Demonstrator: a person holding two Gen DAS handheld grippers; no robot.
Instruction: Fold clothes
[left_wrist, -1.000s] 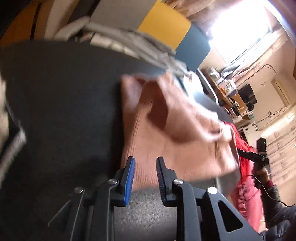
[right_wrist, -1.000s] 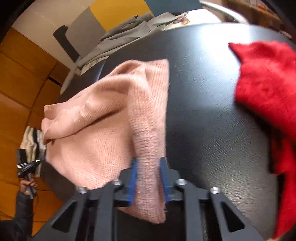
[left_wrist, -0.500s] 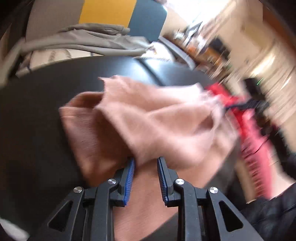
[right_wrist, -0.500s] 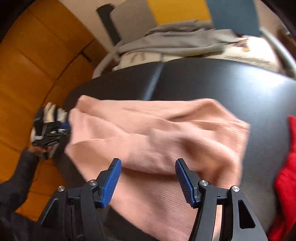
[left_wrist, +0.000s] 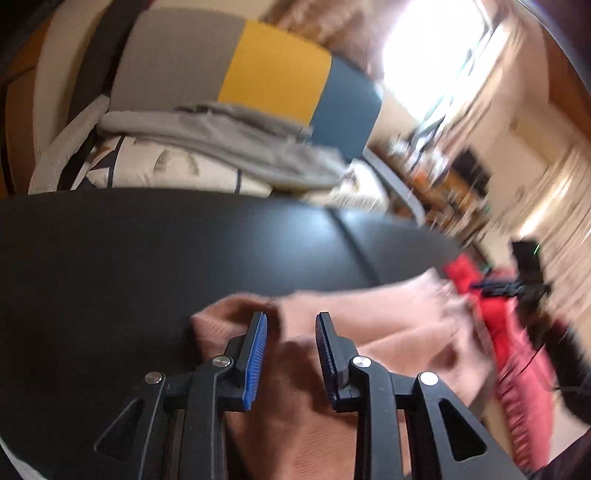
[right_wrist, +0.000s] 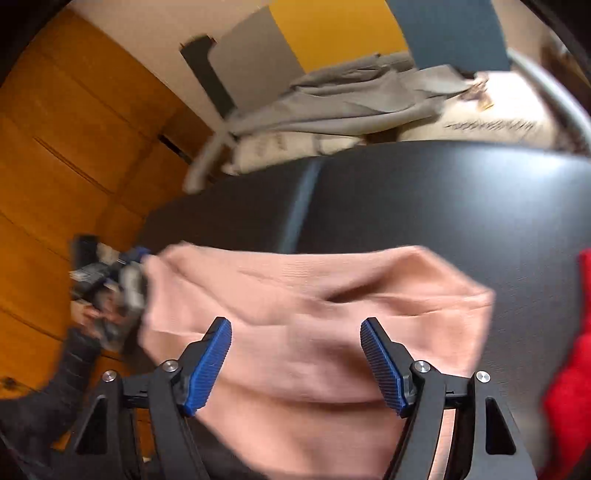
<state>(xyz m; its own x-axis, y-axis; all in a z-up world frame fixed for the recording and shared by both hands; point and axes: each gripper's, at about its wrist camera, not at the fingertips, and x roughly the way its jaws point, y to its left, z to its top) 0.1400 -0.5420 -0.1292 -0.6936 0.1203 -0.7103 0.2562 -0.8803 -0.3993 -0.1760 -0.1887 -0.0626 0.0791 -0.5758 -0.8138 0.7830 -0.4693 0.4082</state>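
Observation:
A pink knitted garment (left_wrist: 388, 325) lies rumpled on the black table (left_wrist: 147, 258), near its front edge. My left gripper (left_wrist: 290, 332) has its fingers close together, with the garment's left corner running between them. In the right wrist view that same gripper (right_wrist: 125, 280) is blurred at the pink garment's (right_wrist: 314, 295) left corner. My right gripper (right_wrist: 295, 332) is wide open above the garment, holding nothing. In the left wrist view it is a dark blur (left_wrist: 517, 288) at the far right.
A red garment (right_wrist: 569, 387) lies on the table's right side (right_wrist: 424, 192), next to the pink one. Behind the table, grey clothes (left_wrist: 221, 136) are piled on a patterned cushion. A dark sleeve (right_wrist: 66, 369) is at the lower left, with wooden panelling behind.
The right gripper was shut on the pink garment a second ago and now stands wide open. The garment has slid toward the table's front edge, and both cameras have tilted up.

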